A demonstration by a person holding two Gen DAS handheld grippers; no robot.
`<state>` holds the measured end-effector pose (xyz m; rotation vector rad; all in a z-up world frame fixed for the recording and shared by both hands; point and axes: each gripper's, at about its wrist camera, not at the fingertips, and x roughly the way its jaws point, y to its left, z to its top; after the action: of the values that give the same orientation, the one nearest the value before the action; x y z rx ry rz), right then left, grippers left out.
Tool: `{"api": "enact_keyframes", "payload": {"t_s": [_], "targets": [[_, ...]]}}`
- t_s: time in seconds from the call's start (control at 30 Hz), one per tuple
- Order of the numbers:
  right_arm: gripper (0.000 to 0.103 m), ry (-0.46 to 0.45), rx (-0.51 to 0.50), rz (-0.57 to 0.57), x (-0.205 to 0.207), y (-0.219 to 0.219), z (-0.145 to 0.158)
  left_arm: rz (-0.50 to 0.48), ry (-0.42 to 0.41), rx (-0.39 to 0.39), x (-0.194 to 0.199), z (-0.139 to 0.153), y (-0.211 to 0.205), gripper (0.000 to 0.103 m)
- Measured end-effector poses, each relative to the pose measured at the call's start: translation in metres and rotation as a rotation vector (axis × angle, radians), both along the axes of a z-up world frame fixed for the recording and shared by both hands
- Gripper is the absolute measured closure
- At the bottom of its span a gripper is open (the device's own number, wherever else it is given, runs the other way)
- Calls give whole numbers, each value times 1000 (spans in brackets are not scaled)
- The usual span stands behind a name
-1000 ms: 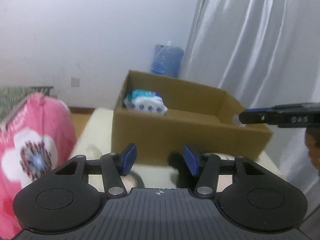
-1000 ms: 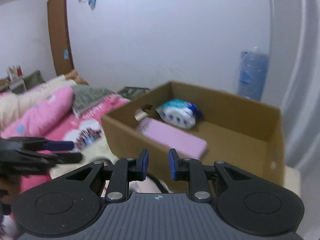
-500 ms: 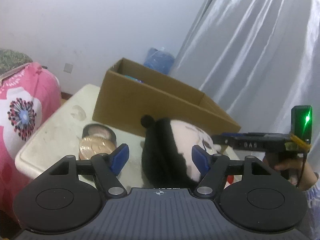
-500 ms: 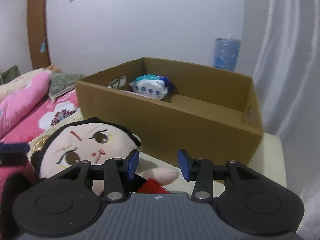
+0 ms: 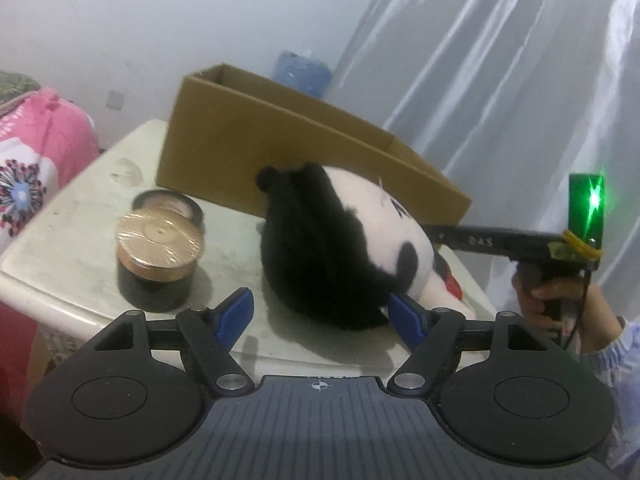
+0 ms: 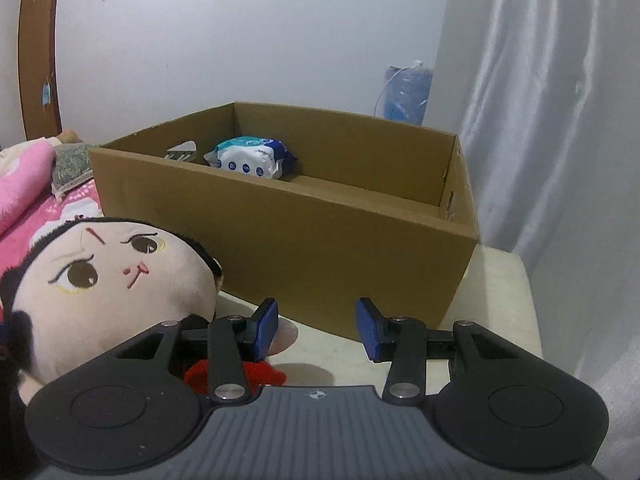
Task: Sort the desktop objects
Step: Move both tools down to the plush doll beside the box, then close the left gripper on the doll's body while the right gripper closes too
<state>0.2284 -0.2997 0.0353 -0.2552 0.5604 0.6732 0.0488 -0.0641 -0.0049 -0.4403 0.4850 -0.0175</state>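
**Both grippers open beside the doll on the table**

The left gripper (image 5: 320, 314) stands wide, its jaws having just been opening; the black back of the doll (image 5: 340, 240) sits between its blue pads, the right pad close against the hair and the left pad clear of it. It grips nothing. The right gripper (image 6: 316, 330) is partly open after its jaws have just been opening, with only bare table (image 6: 500, 300) between the pads; it holds nothing. Its left pad lies just beside the doll's chin and red clothing.

The doll lies on its side on the pale table, head toward the cardboard box (image 6: 320, 232) and just in front of its near wall. To the doll's left stand two round tins (image 5: 158, 256), one nearer with a gold lid, one behind it. Inside the box lie a pack of wipes (image 6: 250, 162) and a small pale item, too far to make out. A pink blanket (image 5: 32, 152) lies left of the table, a white curtain (image 5: 500, 80) to the right.
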Motion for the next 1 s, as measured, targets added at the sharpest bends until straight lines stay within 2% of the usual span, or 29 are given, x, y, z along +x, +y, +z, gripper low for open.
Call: {"api": "enact_keyframes", "payload": {"t_s": [0.23, 0.4, 0.5, 0.77, 1.0], "targets": [[57, -11, -43, 9, -3, 3, -7, -32, 18, -23, 14, -8, -7, 28], [58, 42, -29, 30, -8, -5, -9, -40, 10, -63, 20, -11, -5, 29], [58, 45, -27, 31, -12, -8, -9, -35, 15, -55, 20, -11, -5, 29], [58, 74, -20, 91, -31, -13, -5, 57, 2, -74, 10, -8, 9, 30], [58, 163, 27, 150, -36, -19, -3, 120, -5, -77, 6, -5, 20, 30]]}}
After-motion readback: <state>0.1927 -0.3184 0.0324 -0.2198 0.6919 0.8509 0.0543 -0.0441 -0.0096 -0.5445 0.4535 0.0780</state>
